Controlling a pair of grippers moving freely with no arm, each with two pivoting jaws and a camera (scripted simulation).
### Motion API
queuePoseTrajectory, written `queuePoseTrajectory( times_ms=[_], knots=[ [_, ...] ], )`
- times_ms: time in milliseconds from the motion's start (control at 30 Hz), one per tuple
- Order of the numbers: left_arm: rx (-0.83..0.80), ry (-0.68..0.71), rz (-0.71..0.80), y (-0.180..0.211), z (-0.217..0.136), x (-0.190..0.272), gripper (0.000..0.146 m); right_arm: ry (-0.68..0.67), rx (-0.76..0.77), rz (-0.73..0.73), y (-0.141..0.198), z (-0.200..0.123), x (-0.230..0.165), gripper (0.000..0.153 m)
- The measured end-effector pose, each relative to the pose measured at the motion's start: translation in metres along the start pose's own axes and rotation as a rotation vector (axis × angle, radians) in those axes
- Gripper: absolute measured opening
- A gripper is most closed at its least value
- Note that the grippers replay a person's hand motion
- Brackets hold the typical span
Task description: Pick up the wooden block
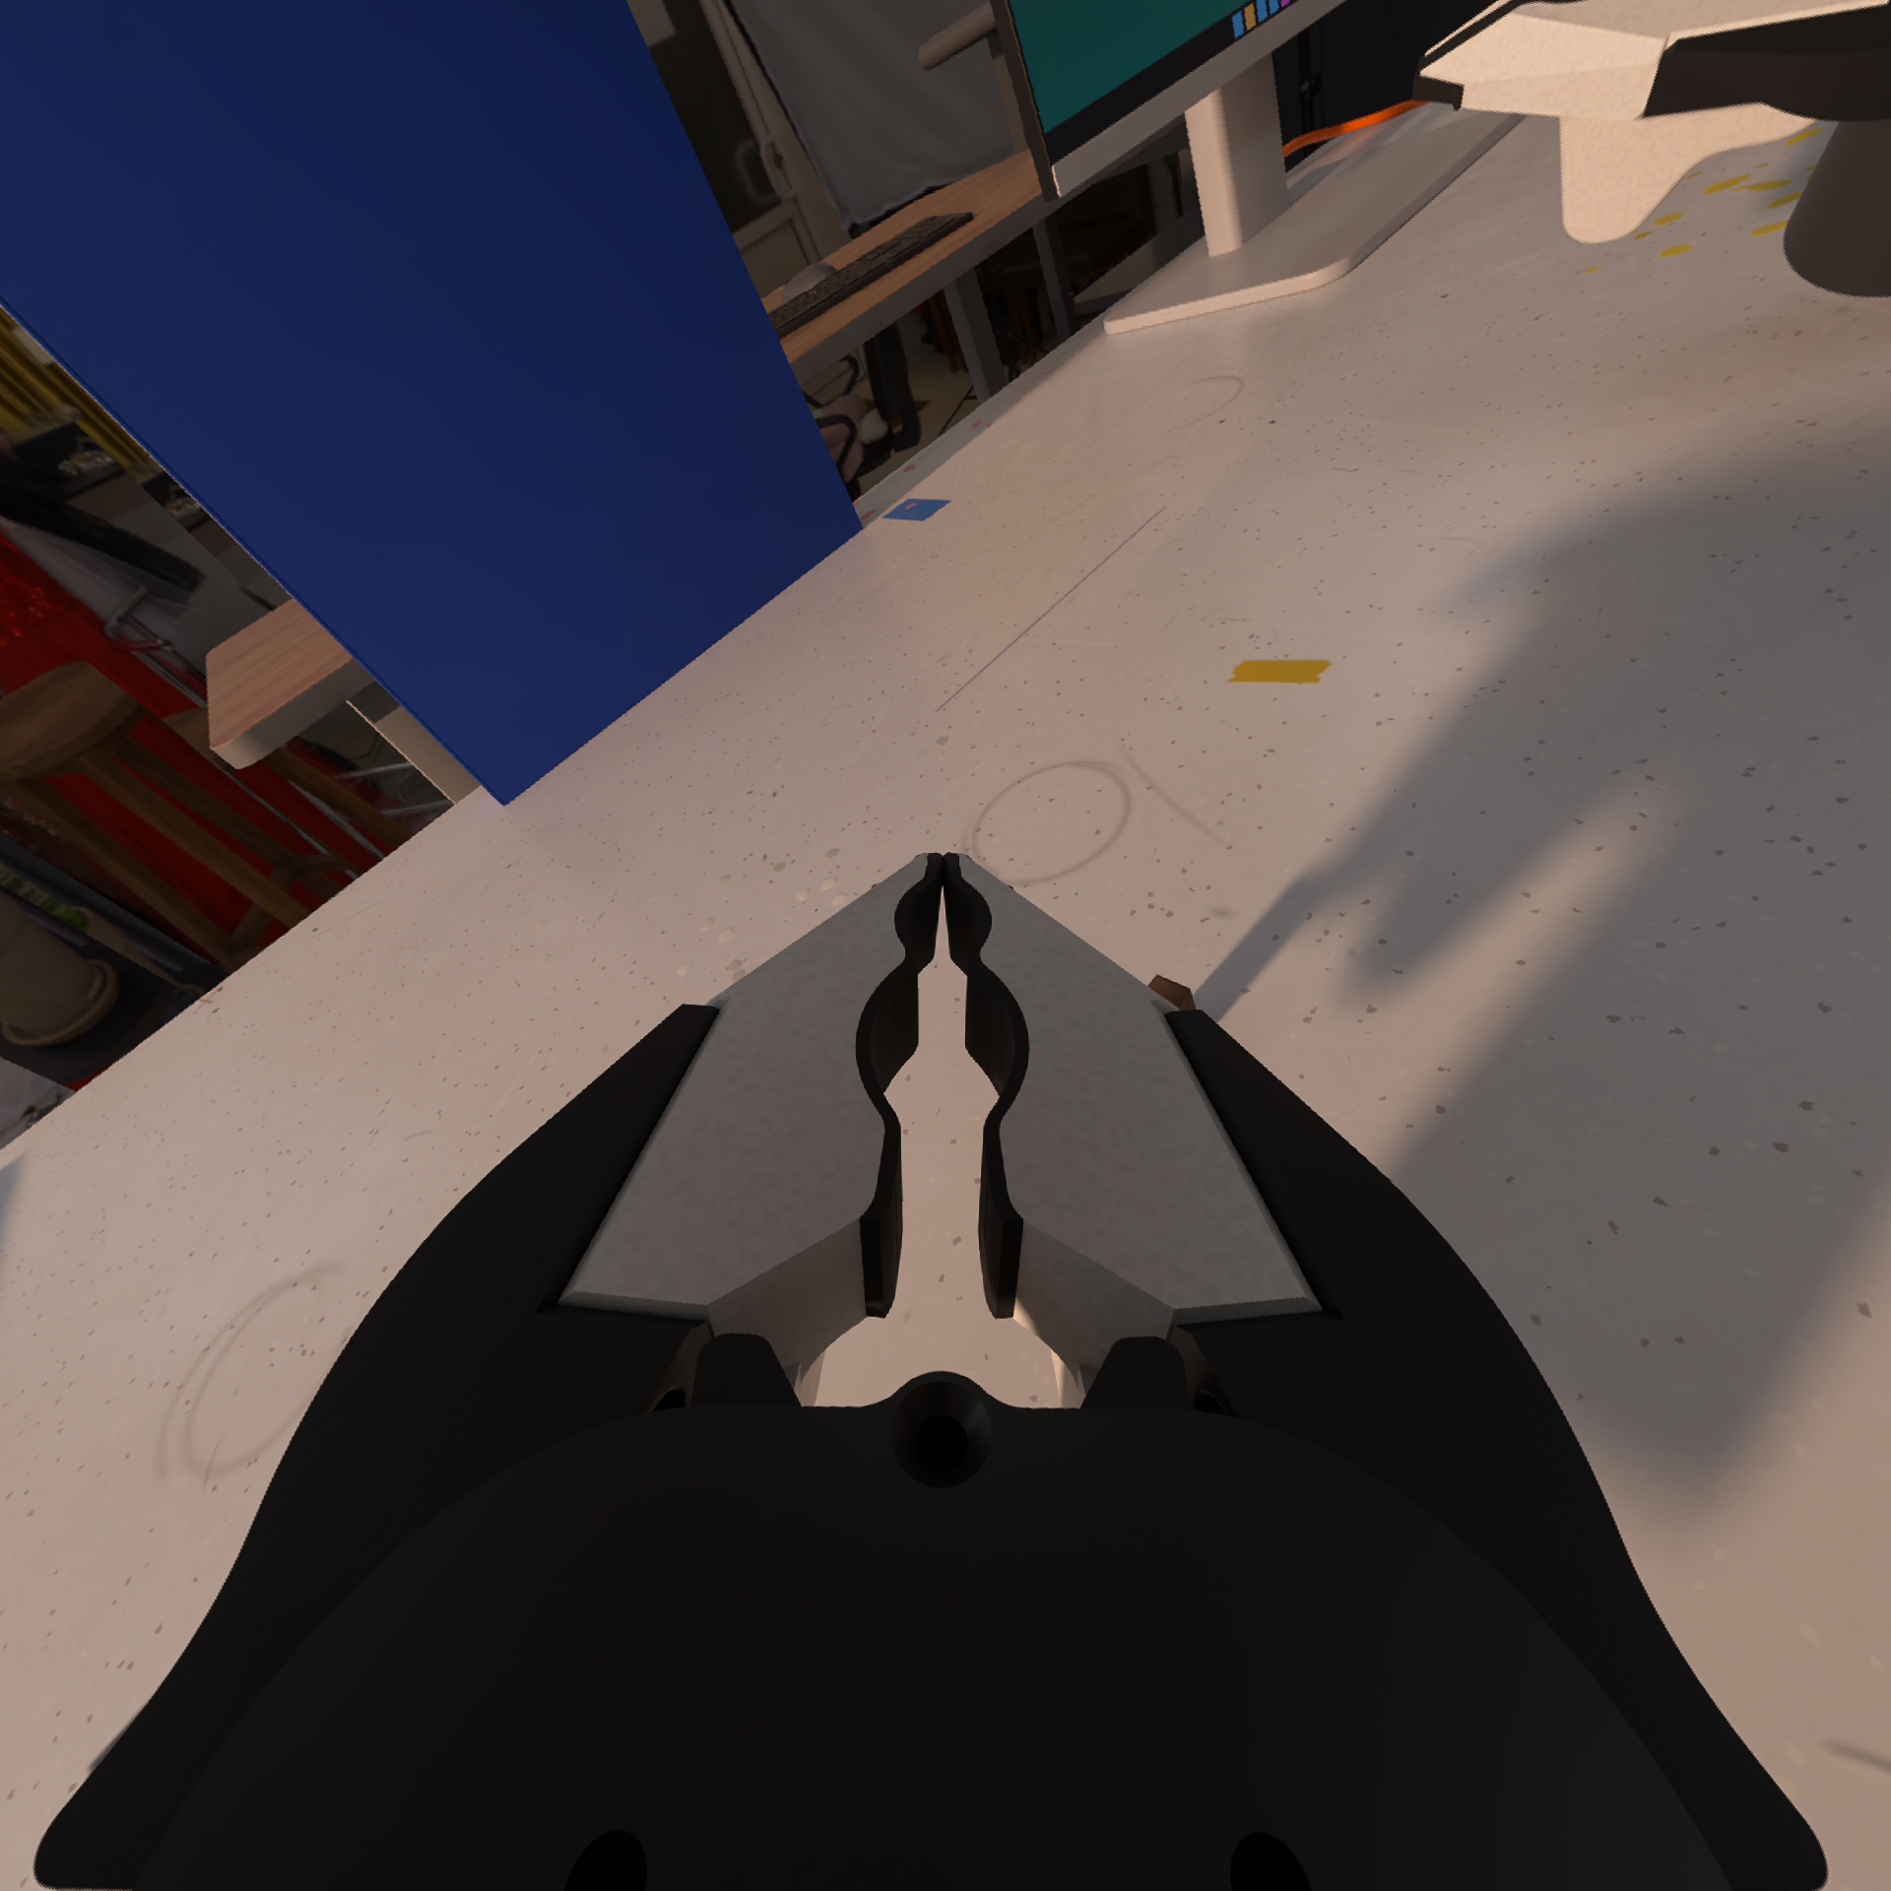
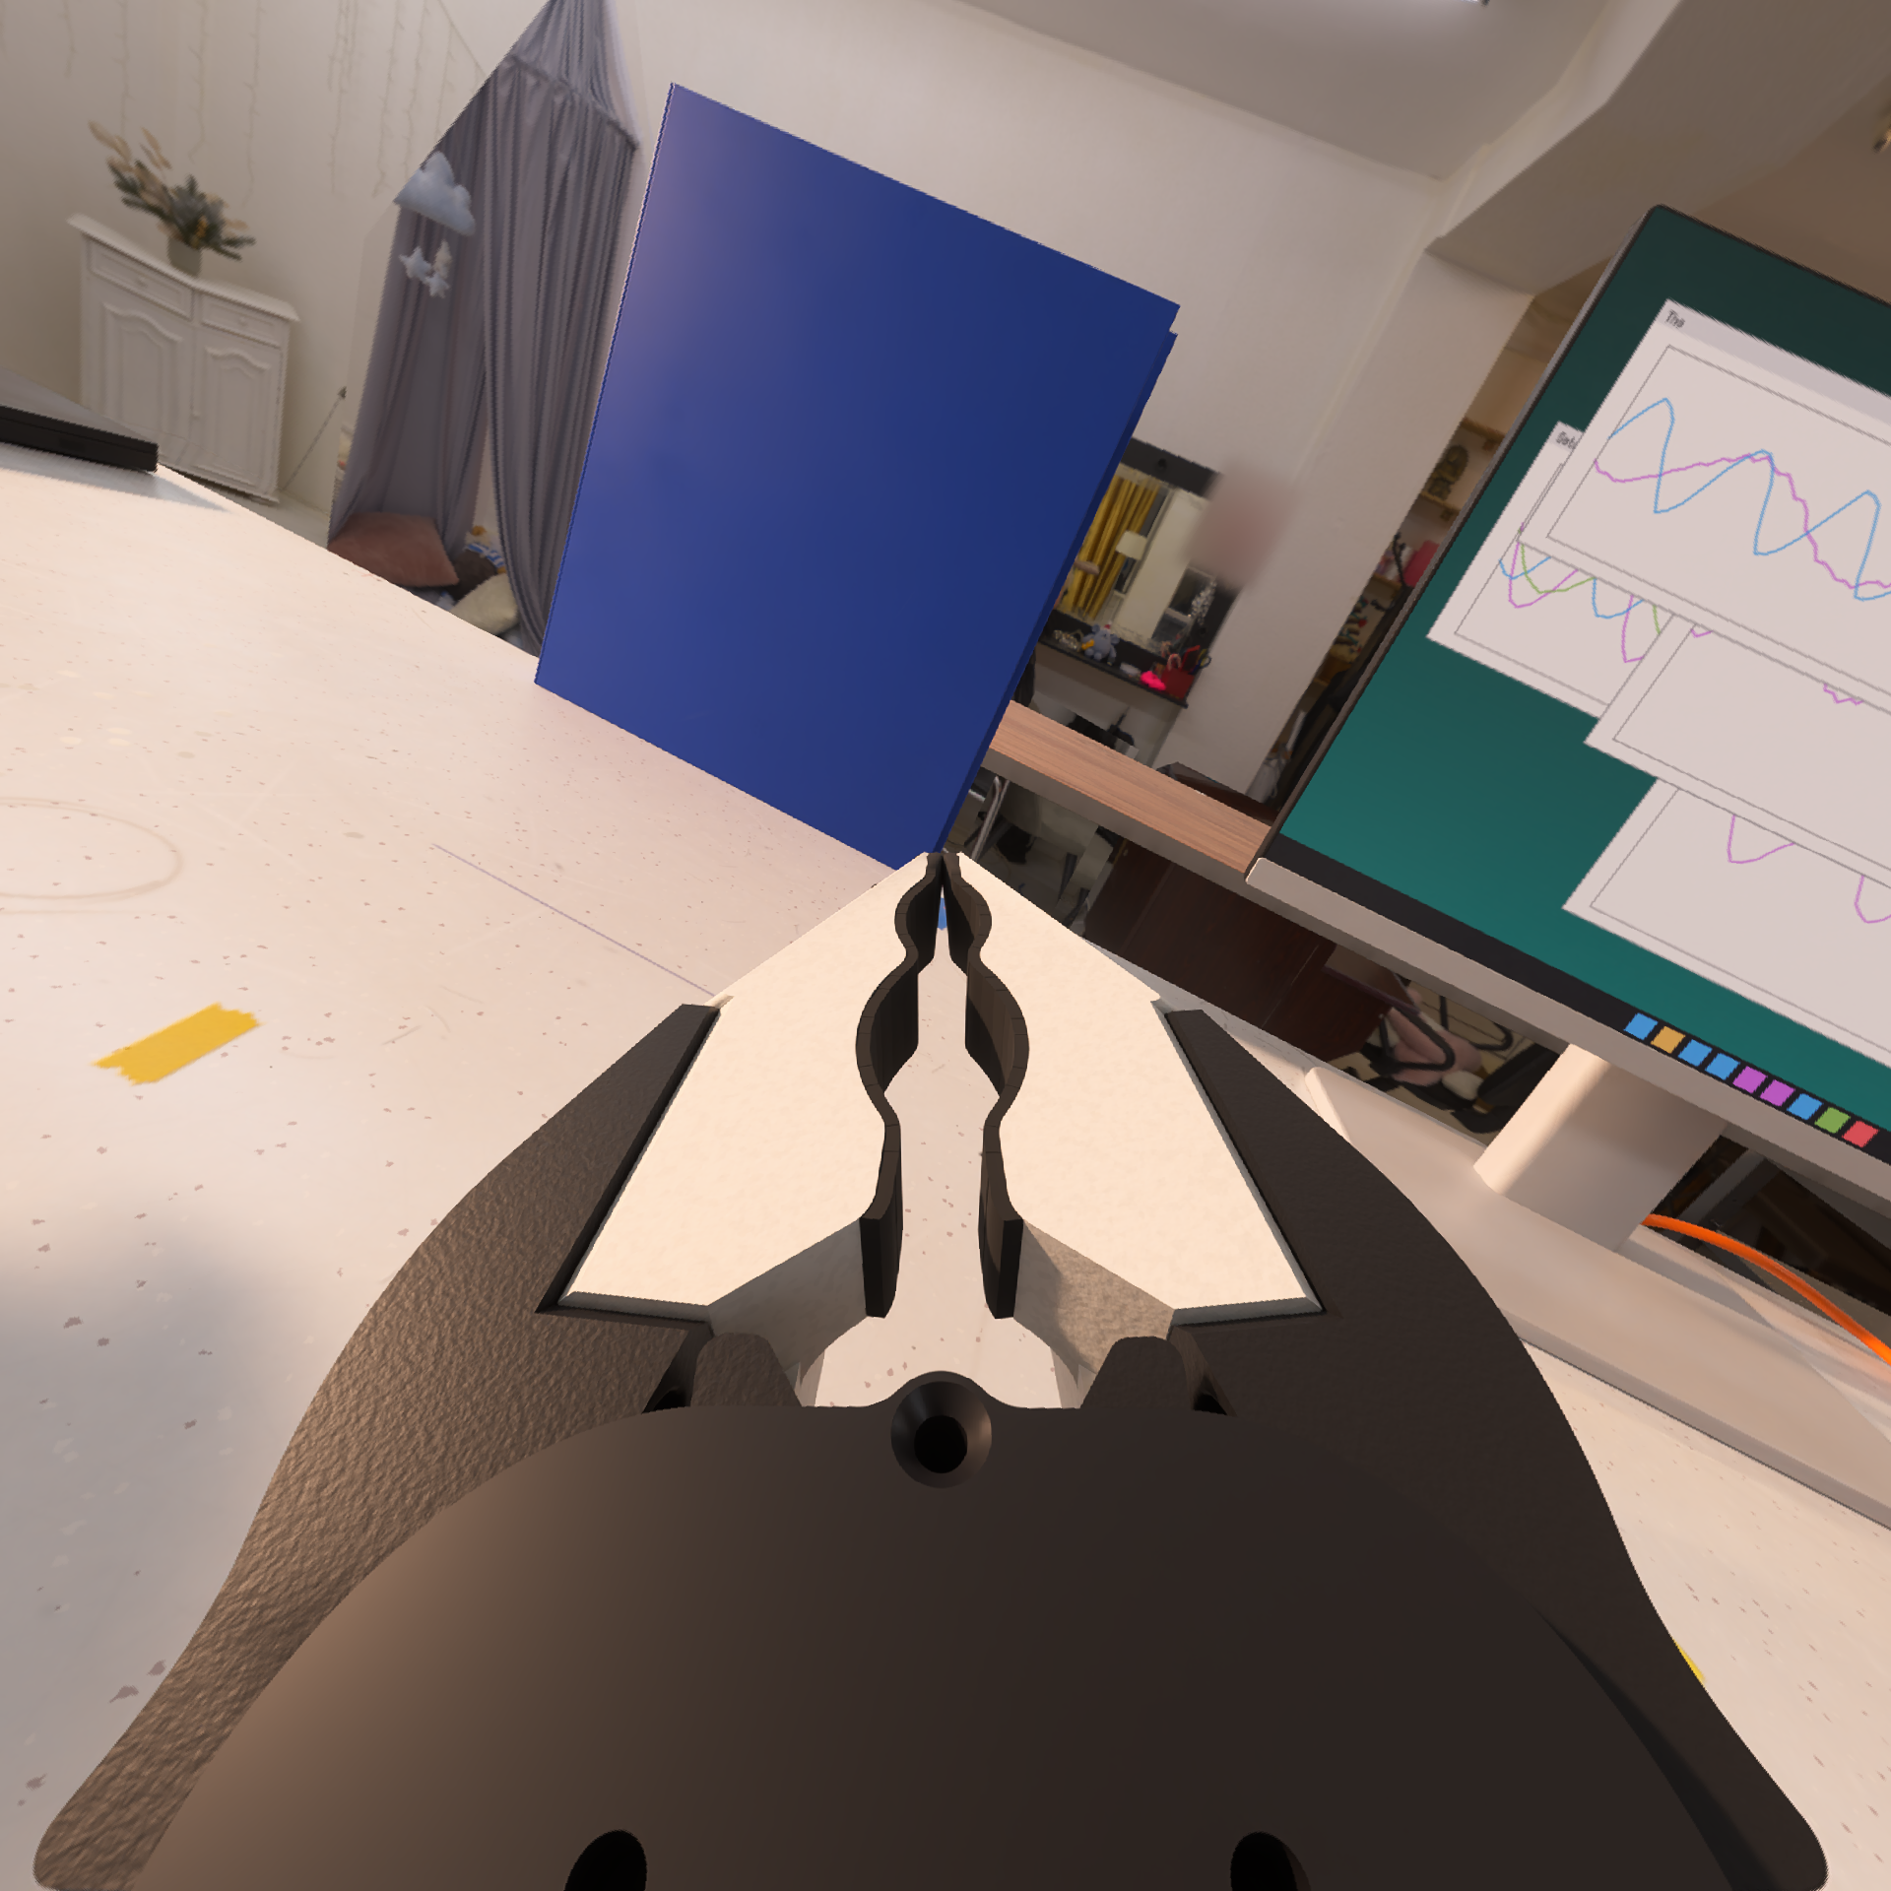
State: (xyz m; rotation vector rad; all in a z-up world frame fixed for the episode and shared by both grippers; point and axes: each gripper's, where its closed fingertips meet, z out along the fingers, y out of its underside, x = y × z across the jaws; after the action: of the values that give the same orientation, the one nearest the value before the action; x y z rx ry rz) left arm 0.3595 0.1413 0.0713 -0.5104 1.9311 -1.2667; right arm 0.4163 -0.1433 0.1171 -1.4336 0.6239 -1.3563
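In the left wrist view a small brown corner, likely the wooden block (image 1: 1170, 991), peeks out beside my left gripper's right finger; the rest of it is hidden under that finger. My left gripper (image 1: 941, 862) is shut with its tips together and nothing between them, low over the white speckled table (image 1: 1433, 921). My right gripper (image 2: 941, 862) is shut and empty too, raised above the table (image 2: 307, 716) and pointing at the blue panel's lower corner. It also shows at the top right of the left wrist view (image 1: 1453, 77). The block does not show in the right wrist view.
An upright blue panel (image 1: 409, 358) (image 2: 849, 491) stands at the table's far edge. A monitor (image 2: 1637, 665) on a white stand (image 1: 1238, 174) stands to the right, with an orange cable (image 2: 1760, 1279). Yellow tape (image 1: 1279, 670) (image 2: 179, 1039) and blue tape (image 1: 916, 509) lie on the table.
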Motion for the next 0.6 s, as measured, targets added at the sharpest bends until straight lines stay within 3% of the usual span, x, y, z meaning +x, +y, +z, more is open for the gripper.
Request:
queuePoseTrajectory(
  times_ms=[300,433,600],
  knots=[
    [-0.002,0.037,0.022,-0.001,0.001,0.008,0.013,-0.002,-0.002,-0.01,0.0,0.0,-0.001,0.0],
    [0.051,0.141,0.073,-0.011,-0.006,0.022,0.021,-0.005,-0.003,-0.017,0.0,0.001,-0.002,0.0],
    [0.029,0.32,0.338,-0.01,-0.018,0.043,0.03,0.0,-0.01,-0.008,0.002,0.003,0.0,0.0]
  ],
)
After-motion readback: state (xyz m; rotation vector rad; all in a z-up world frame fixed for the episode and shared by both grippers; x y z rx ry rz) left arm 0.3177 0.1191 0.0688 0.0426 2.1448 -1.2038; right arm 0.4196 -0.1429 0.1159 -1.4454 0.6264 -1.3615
